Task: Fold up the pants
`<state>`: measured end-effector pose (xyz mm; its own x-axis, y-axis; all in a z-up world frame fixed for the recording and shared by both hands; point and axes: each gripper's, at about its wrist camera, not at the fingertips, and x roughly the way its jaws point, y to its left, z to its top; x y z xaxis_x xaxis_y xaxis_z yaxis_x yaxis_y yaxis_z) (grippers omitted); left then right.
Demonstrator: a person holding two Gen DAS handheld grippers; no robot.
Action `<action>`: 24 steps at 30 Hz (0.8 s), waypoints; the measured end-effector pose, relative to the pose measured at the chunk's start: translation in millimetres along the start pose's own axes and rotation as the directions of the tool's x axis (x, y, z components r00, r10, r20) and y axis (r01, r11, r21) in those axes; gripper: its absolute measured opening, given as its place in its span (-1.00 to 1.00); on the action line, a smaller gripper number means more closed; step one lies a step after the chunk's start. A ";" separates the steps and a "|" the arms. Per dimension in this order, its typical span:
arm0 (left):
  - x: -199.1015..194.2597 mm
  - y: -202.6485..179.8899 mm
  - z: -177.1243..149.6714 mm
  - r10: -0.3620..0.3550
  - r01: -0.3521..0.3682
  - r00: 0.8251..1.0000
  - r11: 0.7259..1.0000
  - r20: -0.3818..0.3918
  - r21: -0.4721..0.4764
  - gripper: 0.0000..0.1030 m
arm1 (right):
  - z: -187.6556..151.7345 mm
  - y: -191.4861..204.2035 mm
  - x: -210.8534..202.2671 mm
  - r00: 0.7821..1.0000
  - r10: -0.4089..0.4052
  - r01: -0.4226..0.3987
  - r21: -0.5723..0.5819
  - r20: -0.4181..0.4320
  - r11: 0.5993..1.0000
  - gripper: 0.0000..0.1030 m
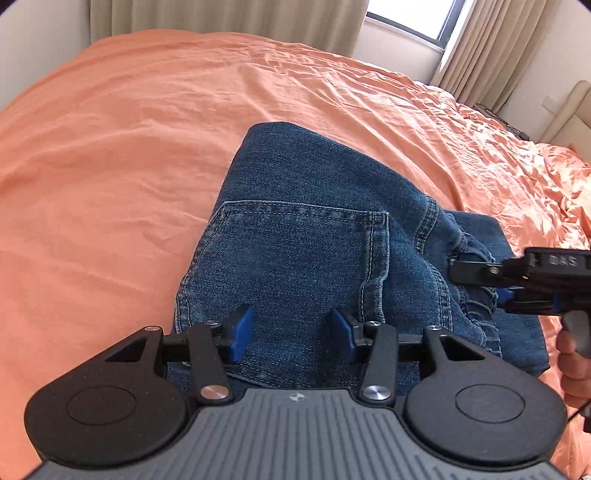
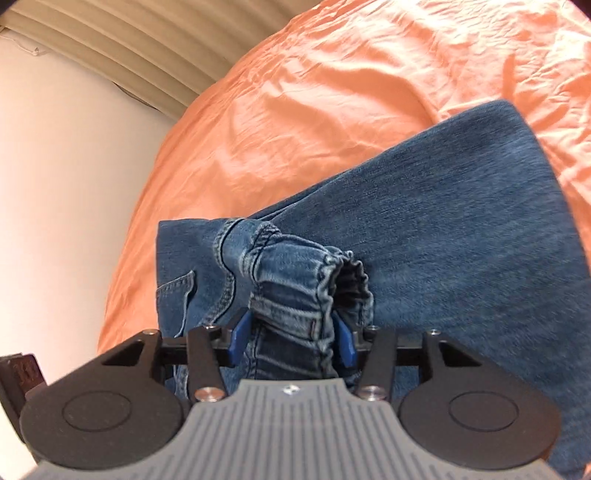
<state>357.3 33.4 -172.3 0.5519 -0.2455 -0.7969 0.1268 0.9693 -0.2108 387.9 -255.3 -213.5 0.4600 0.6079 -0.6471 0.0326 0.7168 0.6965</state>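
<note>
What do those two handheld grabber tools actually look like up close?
Each is a black tool with a ribbed grey body, two round black discs and black linkage bars joined by silver bolts, ending in jaws tipped with blue pads. The left gripper and the right gripper look alike. Seen from the side in the left view, the right one bears the lettering "DAS". A thin black cable hangs beside the person's hand.

Bedroom: orange-sheeted bed (image 1: 147, 129), curtains (image 1: 221, 18), window (image 1: 413, 14).
</note>
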 end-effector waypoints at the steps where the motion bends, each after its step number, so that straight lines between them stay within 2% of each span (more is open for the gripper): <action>1: 0.0 1.5 -0.3 -0.009 0.009 1.000 1.000 0.001 -0.002 0.02 | 1.2 -0.1 4.3 1.000 -0.002 0.002 0.006 0.005 1.000 -0.14; 4: 0.1 8.4 -0.7 -0.035 0.036 0.999 0.999 0.004 -0.016 0.02 | 5.5 5.4 13.0 0.999 -0.029 0.028 0.010 0.031 1.000 -0.27; 8: -3.4 14.5 -1.1 -0.074 0.075 0.997 0.996 0.017 -0.056 0.02 | -0.3 37.6 3.7 0.991 -0.103 0.114 -0.143 0.080 0.983 -0.57; 10: -8.2 17.5 -0.5 -0.093 0.095 0.995 0.992 0.035 -0.081 0.02 | -0.1 55.3 -3.6 0.988 -0.122 0.140 -0.203 0.099 0.969 -0.63; 13: -19.6 21.9 1.9 -0.120 0.127 0.991 0.984 0.065 -0.126 0.02 | -1.5 88.0 -18.9 0.978 -0.160 0.192 -0.292 0.131 0.937 -0.65; 17: -45.8 23.4 5.9 -0.111 0.134 0.982 0.980 0.155 -0.144 0.02 | -7.8 122.5 -43.9 0.970 -0.171 0.224 -0.375 0.171 0.899 -0.67; 20: -63.7 25.3 9.1 -0.100 0.137 0.974 0.976 0.204 -0.172 0.04 | -8.4 144.8 -55.0 0.968 -0.167 0.231 -0.397 0.190 0.888 -0.67; 24: -84.3 29.7 14.3 -0.074 0.124 0.965 0.974 0.252 -0.189 0.04 | -7.0 172.1 -75.4 0.971 -0.144 0.212 -0.400 0.193 0.892 -0.68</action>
<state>326.3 83.1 -103.2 0.7312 -0.3044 -0.6105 0.0357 0.9108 -0.4113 352.7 -175.4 -47.1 0.6133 0.4209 -0.6684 -0.2280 0.9045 0.3603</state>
